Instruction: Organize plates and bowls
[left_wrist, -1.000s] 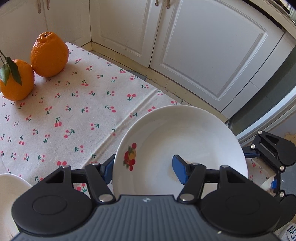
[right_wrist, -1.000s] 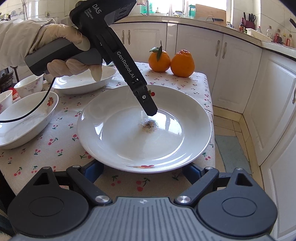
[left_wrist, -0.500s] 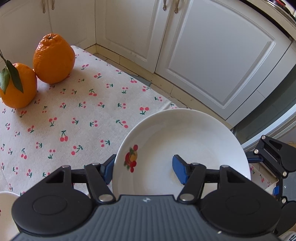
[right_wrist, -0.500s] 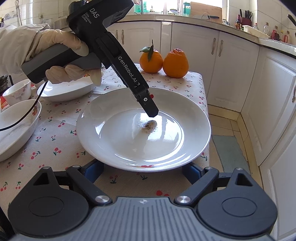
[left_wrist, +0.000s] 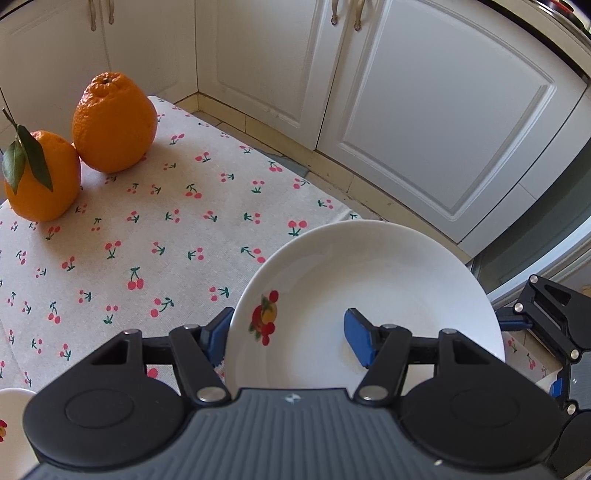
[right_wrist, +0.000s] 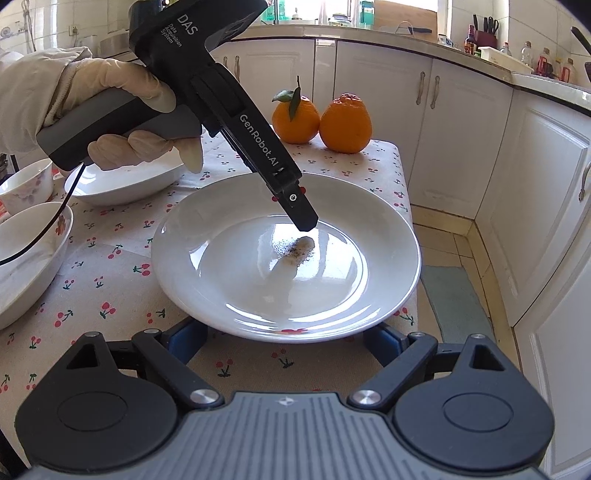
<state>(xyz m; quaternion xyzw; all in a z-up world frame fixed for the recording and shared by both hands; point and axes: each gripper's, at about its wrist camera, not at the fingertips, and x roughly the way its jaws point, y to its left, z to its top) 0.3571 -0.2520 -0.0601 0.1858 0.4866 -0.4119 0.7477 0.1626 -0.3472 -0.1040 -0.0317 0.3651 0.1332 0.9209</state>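
A large white plate (right_wrist: 332, 288) with a fruit print shows in the right wrist view; its far rim is lifted off the cherry-print tablecloth (right_wrist: 110, 266). My left gripper (left_wrist: 288, 338) is shut on that plate's (left_wrist: 388, 288) rim, one finger under it, one blue pad (left_wrist: 358, 341) inside. In the right wrist view the left gripper (right_wrist: 303, 218) reaches down over the plate's far side. My right gripper (right_wrist: 286, 343) is open, its fingers spread on either side of the plate's near rim, below it.
Two oranges (right_wrist: 321, 120) sit at the table's far corner. Another white plate (right_wrist: 125, 181) and two bowls (right_wrist: 26, 184) (right_wrist: 22, 258) stand at the left. White cabinets (right_wrist: 461, 122) and the floor lie beyond the table's right edge.
My left gripper has lifted and tilted the plate a little and drawn it toward the oranges. My right gripper has stayed open beside the near rim.
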